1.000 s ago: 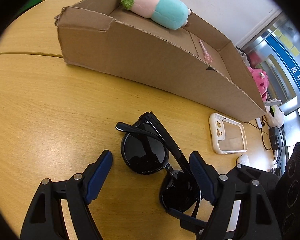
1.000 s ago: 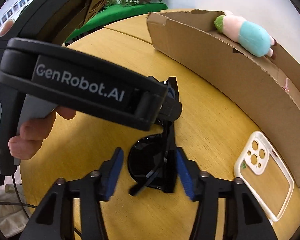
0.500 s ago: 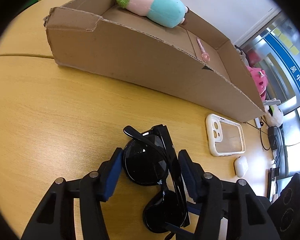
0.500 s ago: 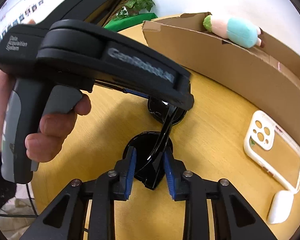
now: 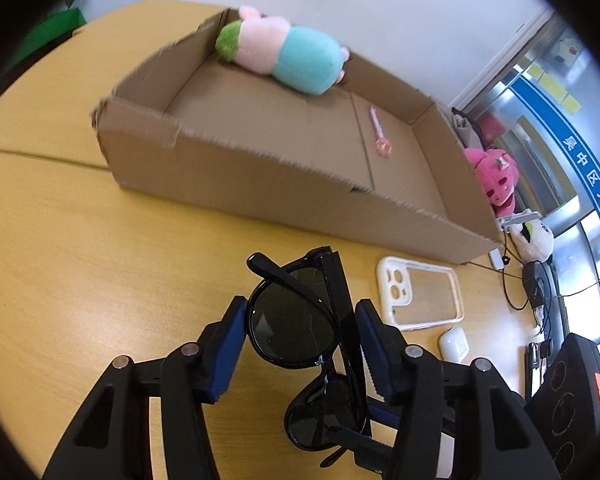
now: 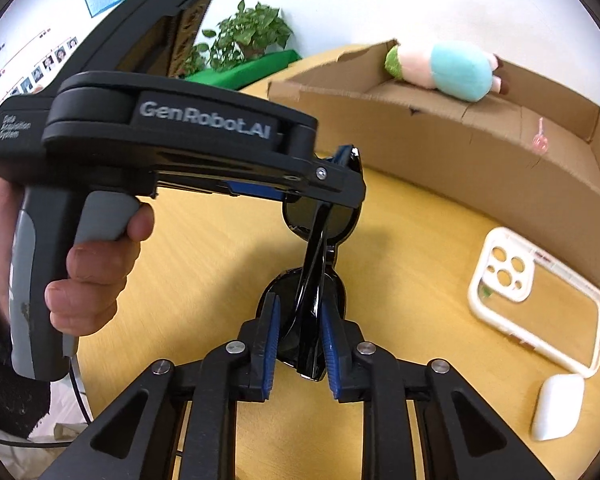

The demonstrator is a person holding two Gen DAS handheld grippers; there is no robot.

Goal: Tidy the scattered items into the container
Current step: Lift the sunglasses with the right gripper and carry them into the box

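Observation:
Black sunglasses (image 5: 292, 320) with folded temples hang just above the wooden table, held from both ends. My left gripper (image 5: 300, 308) is shut on the upper lens, its blue pads against the frame's two sides. In the right wrist view my right gripper (image 6: 300, 304) has its jaws closing on the lower lens of the sunglasses (image 6: 312, 240), with both pads touching it. The open cardboard box (image 5: 260, 184) lies beyond, with a pink and teal plush (image 5: 292, 56) and a small pink item (image 5: 380, 132) inside.
A clear phone case (image 5: 420, 296) with a white rim and a white earbud case (image 5: 454, 344) lie on the table to the right of the sunglasses. A hand (image 6: 80, 264) grips the left gripper's handle. Plush toys (image 5: 496, 180) and cables sit past the box's right end.
Both grippers have closed on the sunglasses, which lay flat on the table. The glasses have come up off the table and both views have risen, showing more of the box's inside.

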